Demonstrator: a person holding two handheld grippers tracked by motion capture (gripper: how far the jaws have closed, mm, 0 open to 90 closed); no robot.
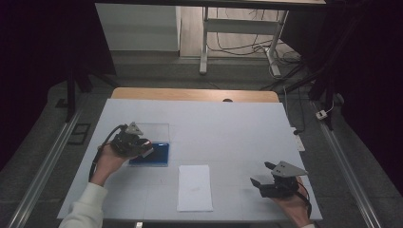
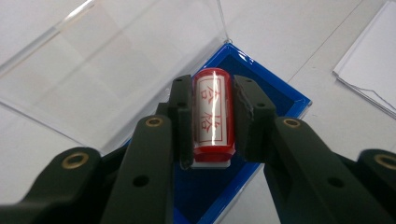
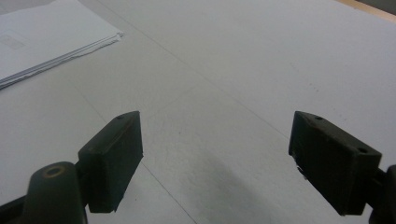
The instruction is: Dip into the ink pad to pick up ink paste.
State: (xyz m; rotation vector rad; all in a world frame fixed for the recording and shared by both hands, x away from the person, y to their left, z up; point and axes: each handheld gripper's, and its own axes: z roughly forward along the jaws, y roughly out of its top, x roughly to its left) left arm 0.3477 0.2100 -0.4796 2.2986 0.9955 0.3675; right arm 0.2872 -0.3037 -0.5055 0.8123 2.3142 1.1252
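Observation:
A red cylindrical stamp (image 2: 213, 116) with a white label of red characters is clamped between the jaws of my left gripper (image 2: 213, 98), which is shut on it. Under it lies a blue ink pad (image 2: 280, 93) in a case whose clear lid (image 2: 116, 60) stands open. From above, my left gripper (image 1: 142, 149) hangs over the left end of the blue ink pad (image 1: 159, 154). A stack of white paper (image 1: 194, 187) lies near the table's front middle. My right gripper (image 1: 259, 175) rests at the front right, open, with bare table between its jaws (image 3: 215, 154).
The white table top (image 1: 228, 128) has a wooden strip (image 1: 195, 94) along its far edge. Beyond it stand desk legs with cables (image 1: 247, 47) on the floor. The paper stack's corner (image 3: 46, 37) lies ahead and left of the right gripper.

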